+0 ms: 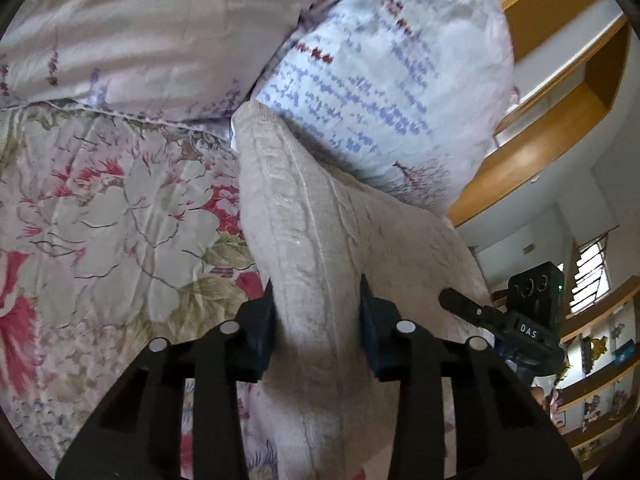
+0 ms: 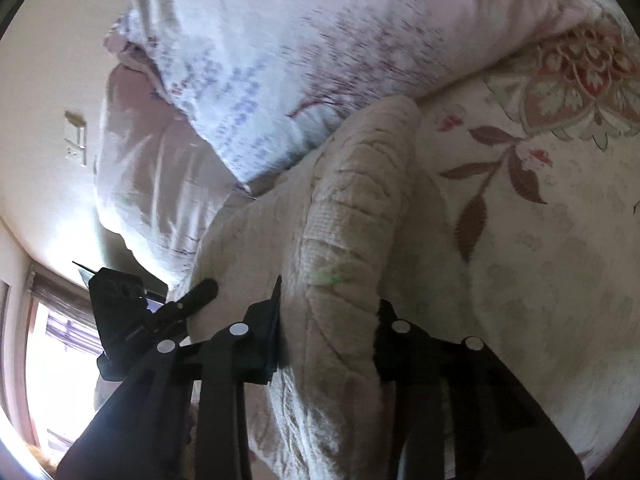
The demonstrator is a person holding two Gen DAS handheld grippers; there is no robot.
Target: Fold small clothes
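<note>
Shelves (image 1: 560, 128) show left only; each tool (image 1: 318, 304) (image 2: 330, 304) pinches the knit garment (image 1: 296, 216).

A cream cable-knit garment (image 1: 304, 216) is spread on the floral-printed bedspread (image 1: 100, 208), running from the lower centre of the left wrist view up to the script-printed pillow (image 1: 384, 80) at the upper right. Wooden shelves (image 1: 560, 128) are seen at the far right, behind the pillow. In the right wrist view the garment (image 2: 352, 216) is bunched at centre, with the bedspread (image 2: 540, 240) to its right.

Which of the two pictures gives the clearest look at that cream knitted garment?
The left wrist view: the cream knitted garment runs sharp from between the left gripper fingers up to the pillow, its cable pattern plain. The right wrist view shows the same garment bunched and blurred in the right gripper.
</note>
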